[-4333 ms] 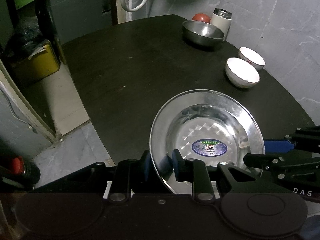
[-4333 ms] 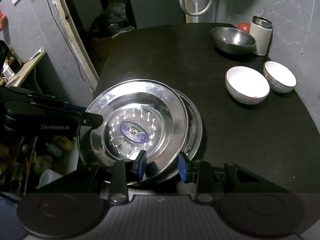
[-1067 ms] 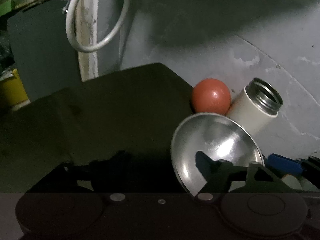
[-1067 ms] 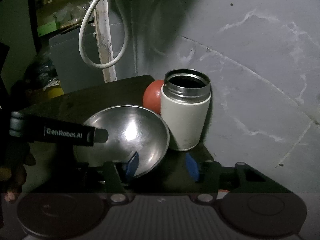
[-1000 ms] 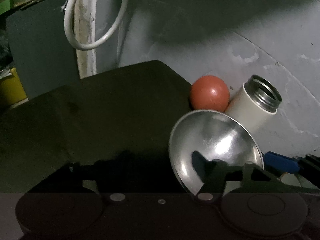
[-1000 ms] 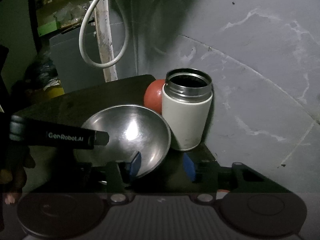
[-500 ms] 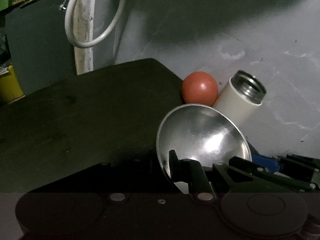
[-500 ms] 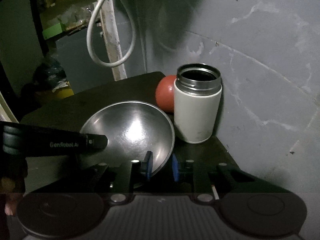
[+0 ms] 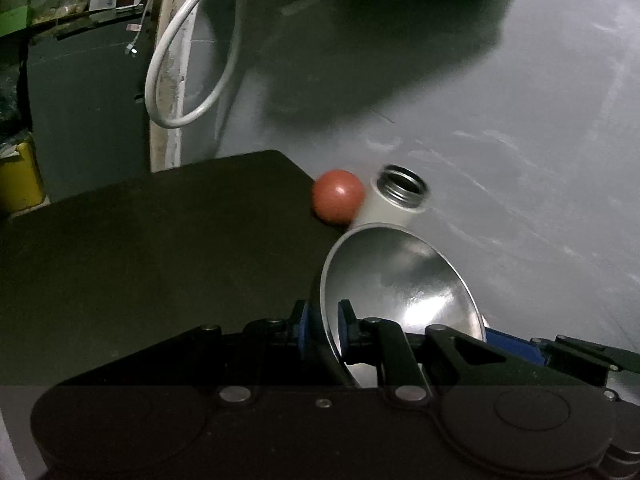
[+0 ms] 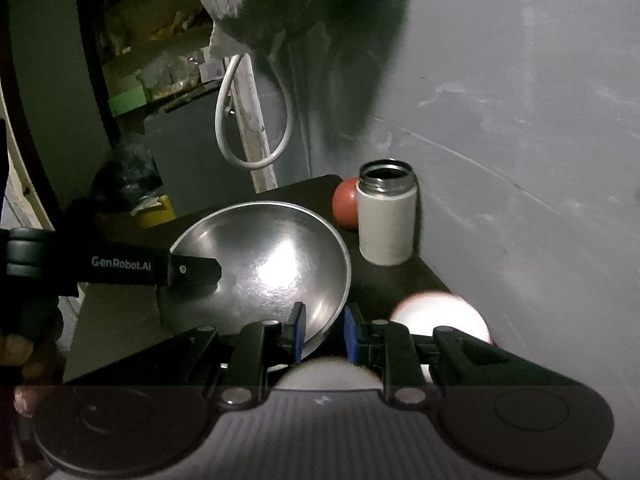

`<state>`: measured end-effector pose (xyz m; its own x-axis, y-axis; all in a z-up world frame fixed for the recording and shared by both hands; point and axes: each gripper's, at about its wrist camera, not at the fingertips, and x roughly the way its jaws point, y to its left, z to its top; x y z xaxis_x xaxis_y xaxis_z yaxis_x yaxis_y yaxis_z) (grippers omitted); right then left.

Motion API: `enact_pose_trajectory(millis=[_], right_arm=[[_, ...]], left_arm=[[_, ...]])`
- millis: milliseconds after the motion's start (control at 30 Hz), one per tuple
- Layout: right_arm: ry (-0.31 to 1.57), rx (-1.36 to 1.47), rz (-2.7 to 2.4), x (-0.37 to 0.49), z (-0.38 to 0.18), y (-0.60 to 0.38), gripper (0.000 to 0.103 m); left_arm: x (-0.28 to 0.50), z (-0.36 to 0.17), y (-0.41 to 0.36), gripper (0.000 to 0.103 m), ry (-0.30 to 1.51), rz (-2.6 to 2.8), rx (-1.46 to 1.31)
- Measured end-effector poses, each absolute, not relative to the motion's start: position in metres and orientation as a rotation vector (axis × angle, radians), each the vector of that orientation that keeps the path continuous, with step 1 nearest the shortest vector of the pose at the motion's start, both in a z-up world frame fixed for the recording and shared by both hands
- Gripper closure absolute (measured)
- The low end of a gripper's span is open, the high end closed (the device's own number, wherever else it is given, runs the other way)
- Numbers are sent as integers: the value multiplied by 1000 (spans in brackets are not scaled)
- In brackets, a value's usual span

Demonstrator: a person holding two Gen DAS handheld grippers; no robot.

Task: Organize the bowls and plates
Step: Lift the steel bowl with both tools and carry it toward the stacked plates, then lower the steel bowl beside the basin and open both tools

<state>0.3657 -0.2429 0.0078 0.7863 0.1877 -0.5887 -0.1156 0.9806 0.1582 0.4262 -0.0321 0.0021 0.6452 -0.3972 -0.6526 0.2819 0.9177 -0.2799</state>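
A steel bowl (image 9: 400, 292) hangs tilted above the dark table (image 9: 160, 240), held from both sides. My left gripper (image 9: 323, 326) is shut on its left rim, blue pads on either side of the wall. In the right wrist view the same steel bowl (image 10: 264, 264) has its near right rim pinched in my right gripper (image 10: 322, 334), also shut. The left gripper's black finger (image 10: 192, 270) reaches over the bowl from the left. Two white bowls (image 10: 440, 312) show blurred below the right gripper.
A white flask (image 10: 386, 224) with an open steel mouth and a red ball (image 10: 346, 204) stand at the table's far corner against the grey wall. A white hose loop (image 9: 176, 80) hangs behind the table. A yellow container (image 9: 20, 180) sits on the floor at left.
Both grippers went from open around the steel bowl's rim to shut on it. The bowl has risen and drawn back from the flask, and the white bowls have come into the right view.
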Motion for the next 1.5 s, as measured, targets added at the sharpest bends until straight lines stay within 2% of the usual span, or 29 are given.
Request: enact_pose_trajectory(millis=[367,700,1500], right_arm=[[708,154,107,252,5,-282,80],[779,197,82,198,-13,-307,80],[884,137,227,178,-34,-321,80]], left_arm=[[330,-11,-63,86,886,-519,-173],[282,-36,-86,85,1002,-588,-89],[257,-59,-100,85,1109,-510,-51]])
